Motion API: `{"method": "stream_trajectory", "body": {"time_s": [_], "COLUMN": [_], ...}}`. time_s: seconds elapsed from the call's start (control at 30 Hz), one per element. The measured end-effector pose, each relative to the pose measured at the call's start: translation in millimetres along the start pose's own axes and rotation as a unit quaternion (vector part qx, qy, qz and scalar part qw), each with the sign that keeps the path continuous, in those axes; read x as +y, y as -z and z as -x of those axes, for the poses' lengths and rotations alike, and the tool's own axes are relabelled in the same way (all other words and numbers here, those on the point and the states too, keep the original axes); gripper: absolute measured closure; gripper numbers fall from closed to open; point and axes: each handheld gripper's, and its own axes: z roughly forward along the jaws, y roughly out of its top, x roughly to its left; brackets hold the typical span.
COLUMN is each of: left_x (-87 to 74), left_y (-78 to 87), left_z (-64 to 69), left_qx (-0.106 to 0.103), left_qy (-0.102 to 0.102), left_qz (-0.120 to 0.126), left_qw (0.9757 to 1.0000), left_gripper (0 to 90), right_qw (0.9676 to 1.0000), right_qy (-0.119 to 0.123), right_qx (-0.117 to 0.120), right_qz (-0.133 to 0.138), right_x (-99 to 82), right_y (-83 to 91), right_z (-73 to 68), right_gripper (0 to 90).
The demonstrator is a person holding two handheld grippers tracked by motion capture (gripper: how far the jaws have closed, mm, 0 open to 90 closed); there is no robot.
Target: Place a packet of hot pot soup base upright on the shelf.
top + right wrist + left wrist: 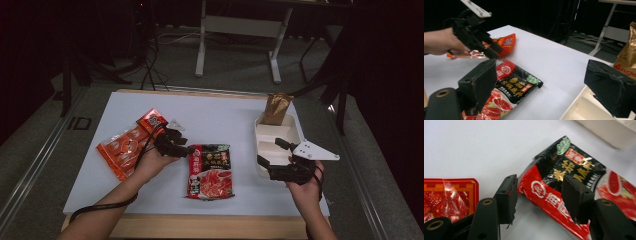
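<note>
The red-and-black sauce packet (210, 171) is seen lying flat on the white table (220, 120), near the middle of its front part, and it serves here as the landmark. To the left of the packet, two orange packets (131, 143) are laid overlapping on the table, well apart from the tray. Between those orange packets and the sauce packet, the left gripper (186, 146) is held low in the person's left hand (152, 162), its tip right at the packet's upper left corner. In the left gripper view, that corner of the sauce packet (564, 185) is found between the two black jaws; the jaws stand partly apart and are not pressed on it, so nothing is gripped. To the right of the sauce packet, a white tray (270, 137) is set on the table, and a brown-gold bag (275, 108) stands upright at the tray's far end. The right gripper (270, 151) is held by the right hand (306, 182) over the near part of the tray, to the right of the sauce packet, with its jaws spread wide and nothing between them, as is confirmed in the right gripper view.
</note>
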Motion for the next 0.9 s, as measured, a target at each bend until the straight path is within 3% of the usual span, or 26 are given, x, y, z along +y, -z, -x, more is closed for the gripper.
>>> {"method": "stream_trajectory", "body": {"time_s": [0.2,0.43,0.73,0.9], "left_x": [0.3,-2.8,-6.9,-6.6], "left_y": [-18.2,-36.4,-49.6,-49.8], "left_z": [-4.0,-10.1,-6.5,-4.2], "left_qx": [0.001,0.004,-0.009,-0.01], "left_qy": [0.004,0.026,0.028,0.032], "left_qz": [-0.013,-0.031,-0.051,-0.052], "left_qw": [0.9999,0.9992,0.9983,0.9981], "left_gripper": [47.1,47.2,53.9,63.8], "right_qw": [0.9999,0.9997,0.9996,0.9995], "right_qy": [0.006,0.003,0.008,0.005], "right_qx": [-0.003,-0.001,0.0,0.0], "right_qz": [-0.012,-0.022,-0.028,-0.03], "right_x": [-2.1,-3.9,-4.4,-4.9], "right_y": [-4.1,-7.4,-9.5,-9.6], "right_z": [-2.6,-3.2,-4.7,-3.6], "right_gripper": [10.8,10.8,10.9,11.0]}}
